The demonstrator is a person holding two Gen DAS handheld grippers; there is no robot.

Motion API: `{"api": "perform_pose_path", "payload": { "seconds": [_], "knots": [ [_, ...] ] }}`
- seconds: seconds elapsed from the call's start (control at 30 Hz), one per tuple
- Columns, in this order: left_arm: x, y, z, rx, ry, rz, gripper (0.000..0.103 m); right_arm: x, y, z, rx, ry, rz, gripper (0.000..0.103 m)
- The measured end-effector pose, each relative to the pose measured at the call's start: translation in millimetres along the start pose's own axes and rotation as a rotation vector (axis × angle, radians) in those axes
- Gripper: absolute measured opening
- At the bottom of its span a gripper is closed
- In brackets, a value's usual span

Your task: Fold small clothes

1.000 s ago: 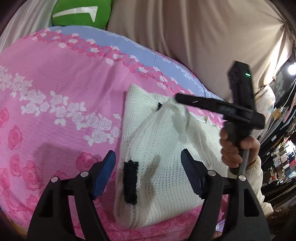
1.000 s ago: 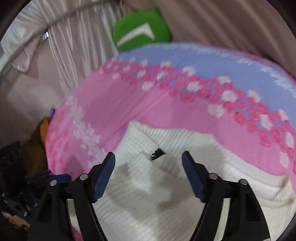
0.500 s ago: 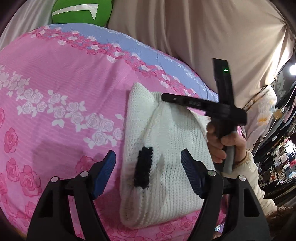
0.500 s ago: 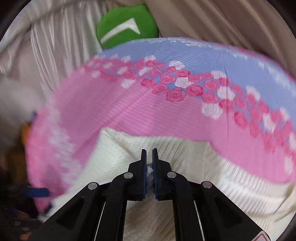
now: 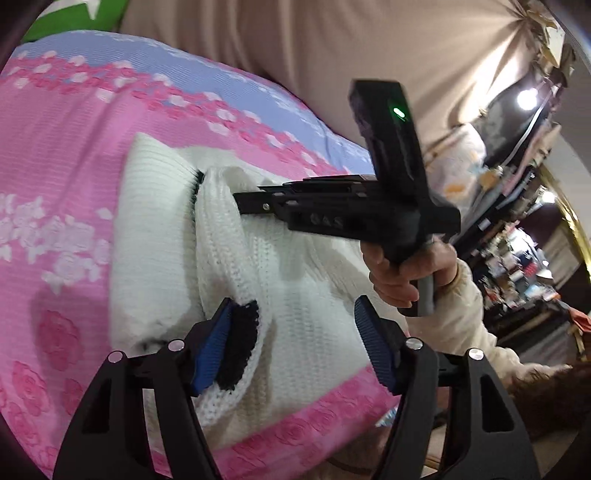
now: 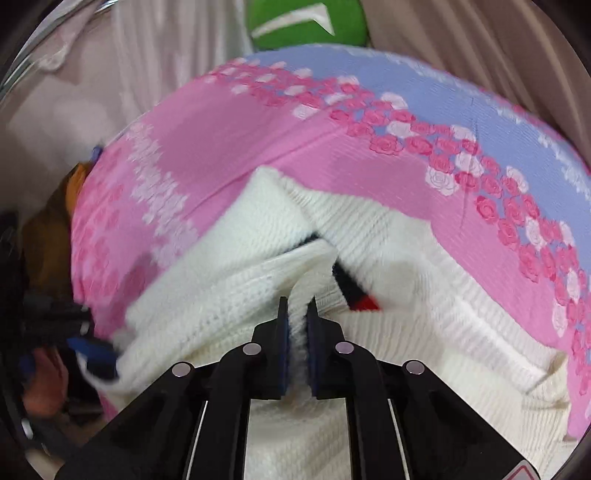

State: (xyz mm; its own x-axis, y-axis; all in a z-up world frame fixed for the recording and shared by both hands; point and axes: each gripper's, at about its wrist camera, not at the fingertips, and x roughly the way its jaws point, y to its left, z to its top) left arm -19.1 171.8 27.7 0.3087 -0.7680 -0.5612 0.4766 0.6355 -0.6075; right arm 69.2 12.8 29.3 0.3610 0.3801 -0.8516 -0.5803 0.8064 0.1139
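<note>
Bed [image 5: 74,155] under pink bedspread, rose print, lavender-blue band [image 6: 461,85] along far edge, row of pink and white roses between the two colours. White knit sweater [image 5: 310,332] lying directly on spread, near front edge, partly doubled over itself, black trim showing at fold. Green pillow with white mark [image 6: 306,26] at far end of bed, against drapes.

A white knit sweater [image 5: 295,295] lies on a pink floral blanket [image 5: 66,155] at centre frame. The left gripper [image 5: 295,339] at the bottom stands open, its left pad touching a black cuff [image 5: 242,343]. At centre right, the right gripper [image 5: 251,203] pinches a raised fold.
</note>
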Motion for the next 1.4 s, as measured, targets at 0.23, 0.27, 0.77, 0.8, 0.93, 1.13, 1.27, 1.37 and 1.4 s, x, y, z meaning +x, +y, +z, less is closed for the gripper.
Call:
{"api": "perform_pose_path", "payload": {
  "seconds": [0.23, 0.27, 0.77, 0.8, 0.93, 1.13, 1.27, 1.37, 1.4],
  "knots": [
    [-4.0, 4.0, 1.8, 0.024, -0.022, 0.069, 0.072, -59.6, -6.9, -92.2, 0.082, -0.063, -0.060, 0.007],
    [2.0, 3.7, 6.3, 0.033, -0.012, 0.068, 0.075, -59.3, -9.2, -92.7, 0.090, -0.072, -0.063, 0.007],
    [16.6, -18.0, 53.6, 0.126, -0.013, 0.002, 0.010, -95.8, -26.2, -96.3, 0.151, -0.295, -0.106, 0.052],
    [2.5, -14.3, 56.5, 0.114, -0.077, 0.037, 0.010, -102.3, -33.6, -100.9, 0.179, -0.327, -0.125, 0.054],
    [-3.1, 33.0, 60.1, 0.023, -0.214, 0.417, 0.011, -93.6, -78.8, -121.8, 0.339, -0.264, -0.268, 0.054],
    [11.8, 67.9, 46.9, -0.117, -0.128, 0.363, 0.010, -114.4, -137.7, -151.6, 0.567, -0.292, -0.435, 0.060],
    [16.3, 59.6, 49.9, -0.084, -0.129, 0.371, 0.010, -90.7, -163.5, -153.9, 0.587, -0.202, -0.441, 0.053],
    [25.9, 53.0, 59.9, -0.050, -0.122, 0.406, 0.010, -90.7, -163.3, -151.9, 0.587, -0.239, -0.390, 0.008],
    [26.8, 50.2, 64.0, -0.041, -0.125, 0.414, 0.010, -105.0, -157.5, -150.7, 0.576, -0.296, -0.425, 0.008]
  ]
}}
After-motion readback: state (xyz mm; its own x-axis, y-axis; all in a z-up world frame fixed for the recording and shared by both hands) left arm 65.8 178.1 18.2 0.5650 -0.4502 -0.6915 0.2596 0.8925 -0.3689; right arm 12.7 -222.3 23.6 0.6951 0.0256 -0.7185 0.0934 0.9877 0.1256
